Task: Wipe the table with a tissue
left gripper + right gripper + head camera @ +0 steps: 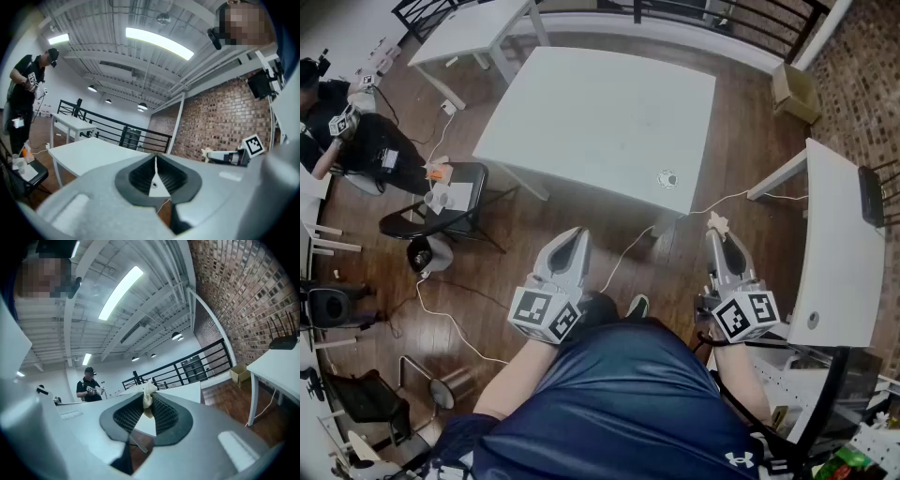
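White counter stands ahead of the person, its broad top bare apart from one small round mark just inside the near right corner; what the mark is cannot be made out. Its near edge runs slantwise across the person's front, with the right corner closest to them. A second white counter stands to the right, near the right arm, and limits any swing that way. Wooden floor with a trailing cable lies between the person and the near edge.

Both tools are held low in front of the body, short of the counter and not over it. The right hand-held gripper is clenched on the tissue, a small crumpled tuft that sticks out past the tips. The left hand-held gripper is pressed closed with nothing between its jaws.

Assessment: the surface to be wiped lies forward and slightly left of the tissue-bearing tool, and the right arm is the nearer to the marked corner. The reach is clear forward and leftward, and the whole top is open for strokes.
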`<state>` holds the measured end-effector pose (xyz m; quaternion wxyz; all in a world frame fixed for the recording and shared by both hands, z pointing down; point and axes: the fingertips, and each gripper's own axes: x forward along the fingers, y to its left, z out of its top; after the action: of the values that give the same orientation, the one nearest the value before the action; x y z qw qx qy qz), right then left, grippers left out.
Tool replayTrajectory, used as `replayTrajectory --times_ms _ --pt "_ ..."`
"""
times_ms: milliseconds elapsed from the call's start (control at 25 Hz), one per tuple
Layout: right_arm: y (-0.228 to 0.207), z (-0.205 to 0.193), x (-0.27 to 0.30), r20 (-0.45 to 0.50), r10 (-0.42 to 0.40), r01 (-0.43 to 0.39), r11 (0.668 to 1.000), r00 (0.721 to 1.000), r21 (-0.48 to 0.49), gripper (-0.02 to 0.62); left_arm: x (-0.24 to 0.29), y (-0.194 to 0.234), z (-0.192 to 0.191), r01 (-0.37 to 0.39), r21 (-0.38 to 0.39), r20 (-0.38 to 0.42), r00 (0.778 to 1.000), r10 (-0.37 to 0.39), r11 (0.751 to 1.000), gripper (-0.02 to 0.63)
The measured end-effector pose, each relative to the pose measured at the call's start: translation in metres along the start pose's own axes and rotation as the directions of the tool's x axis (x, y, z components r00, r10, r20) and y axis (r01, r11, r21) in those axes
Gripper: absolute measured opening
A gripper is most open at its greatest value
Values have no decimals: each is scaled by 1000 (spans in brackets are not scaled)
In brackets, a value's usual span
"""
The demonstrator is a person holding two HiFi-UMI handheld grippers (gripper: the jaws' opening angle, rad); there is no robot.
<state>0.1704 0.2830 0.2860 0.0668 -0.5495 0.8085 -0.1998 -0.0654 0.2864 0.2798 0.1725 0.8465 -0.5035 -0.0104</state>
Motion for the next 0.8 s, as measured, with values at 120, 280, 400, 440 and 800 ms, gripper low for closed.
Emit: replayTrajectory --times_ms 120,280,400,440,800 --pt "-14 -5 10 -12 -38 38 999 999 -2 57 11 12 -6 10 -8 10 1000 -10 1000 12" --pt "-29 -7 35 -28 -67 66 997 997 -25 57 34 36 -6 6 -14 12 1000 -6 1000 12" --pt "-43 -10 61 -38 -105 104 994 994 -30 57 62 64 -14 13 -31 -7 1000 -14 999 12" --pt "-49 -10 70 -41 -125 124 992 991 -31 57 74 73 -17 23 -40 -17 1000 -24 999 12" --pt "-81 5 153 -119 -309 310 951 943 -16 57 180 133 -11 177 -94 -95 978 -186 980 12"
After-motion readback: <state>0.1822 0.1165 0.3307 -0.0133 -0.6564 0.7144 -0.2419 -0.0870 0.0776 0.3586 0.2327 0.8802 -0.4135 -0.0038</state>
